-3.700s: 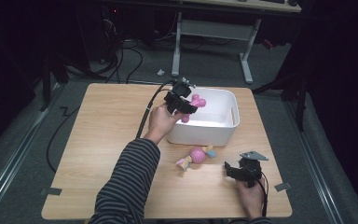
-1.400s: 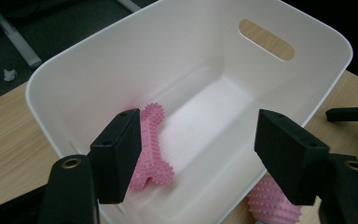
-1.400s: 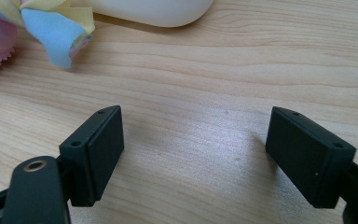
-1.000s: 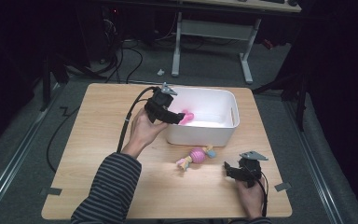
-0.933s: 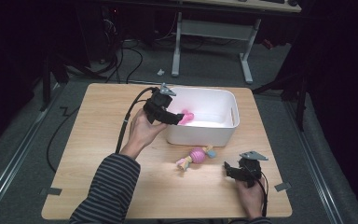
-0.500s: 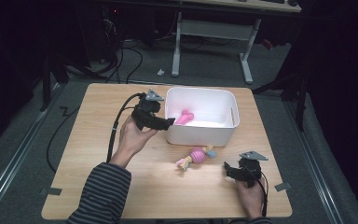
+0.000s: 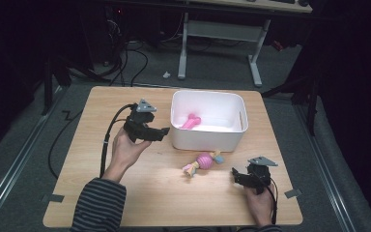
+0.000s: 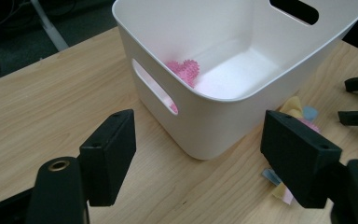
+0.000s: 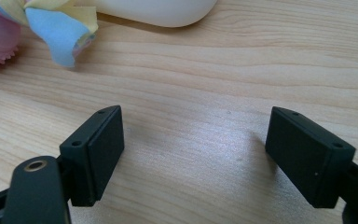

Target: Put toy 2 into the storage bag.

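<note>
A white bin [image 7: 207,140] stands at the table's back middle with a pink spiky toy [image 7: 191,121] lying inside. In the left gripper view the same pink spiky toy [image 8: 184,71] rests against the wall of the bin [image 8: 223,121]. My left gripper [image 7: 162,131] is open and empty, just left of the bin. A pink ball toy with fabric ends [image 7: 203,162] lies on the table in front of the bin. My right gripper [image 7: 235,176] stands open and empty to its right. In the right gripper view the ball toy [image 9: 60,32] lies ahead of the right gripper [image 9: 193,116], to its left.
The wooden table [image 7: 92,193] has bare room at the left and front. A black cable [image 7: 107,140] trails from the left gripper. Tape marks [image 7: 292,194] sit near the front corners. A desk frame [image 7: 253,53] stands on the floor beyond the table.
The left gripper held the pink spiky toy over the bin, let it go inside, then drew back left out of the bin. The right gripper has stayed still.
</note>
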The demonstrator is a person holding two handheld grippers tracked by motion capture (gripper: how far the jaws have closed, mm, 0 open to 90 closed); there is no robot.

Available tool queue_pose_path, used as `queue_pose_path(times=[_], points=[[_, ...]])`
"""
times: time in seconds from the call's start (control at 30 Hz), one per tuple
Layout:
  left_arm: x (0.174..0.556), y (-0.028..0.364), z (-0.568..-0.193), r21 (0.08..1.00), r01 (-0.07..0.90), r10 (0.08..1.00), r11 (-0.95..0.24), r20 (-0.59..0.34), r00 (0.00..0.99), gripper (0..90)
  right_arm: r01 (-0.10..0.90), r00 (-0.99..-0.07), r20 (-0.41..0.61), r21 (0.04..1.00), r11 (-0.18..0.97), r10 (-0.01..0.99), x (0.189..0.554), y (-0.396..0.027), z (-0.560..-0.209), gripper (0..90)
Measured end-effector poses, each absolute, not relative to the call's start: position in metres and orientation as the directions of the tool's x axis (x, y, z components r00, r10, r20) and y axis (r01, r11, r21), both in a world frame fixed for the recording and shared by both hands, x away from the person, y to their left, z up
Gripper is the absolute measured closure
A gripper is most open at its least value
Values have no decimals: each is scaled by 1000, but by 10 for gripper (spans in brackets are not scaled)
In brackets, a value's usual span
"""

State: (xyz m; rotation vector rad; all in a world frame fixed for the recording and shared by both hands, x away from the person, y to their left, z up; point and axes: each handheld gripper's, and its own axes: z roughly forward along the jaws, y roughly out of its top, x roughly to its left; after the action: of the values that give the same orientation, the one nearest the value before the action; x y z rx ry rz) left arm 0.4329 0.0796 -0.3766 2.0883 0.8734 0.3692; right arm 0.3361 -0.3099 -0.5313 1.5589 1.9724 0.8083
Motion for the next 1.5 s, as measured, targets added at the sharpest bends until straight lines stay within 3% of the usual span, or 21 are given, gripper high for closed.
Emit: queue_pose_path(times=[0.9,1.5], points=[[402,133,-395,808,482,754,-338,-74,653,273,680,-221,-19,713,169,975,336,-310,-531,194],[386,146,-444,775,550,778,-310,-125,615,275,680,-221,-19,714,168,975,336,-310,-531,195]])
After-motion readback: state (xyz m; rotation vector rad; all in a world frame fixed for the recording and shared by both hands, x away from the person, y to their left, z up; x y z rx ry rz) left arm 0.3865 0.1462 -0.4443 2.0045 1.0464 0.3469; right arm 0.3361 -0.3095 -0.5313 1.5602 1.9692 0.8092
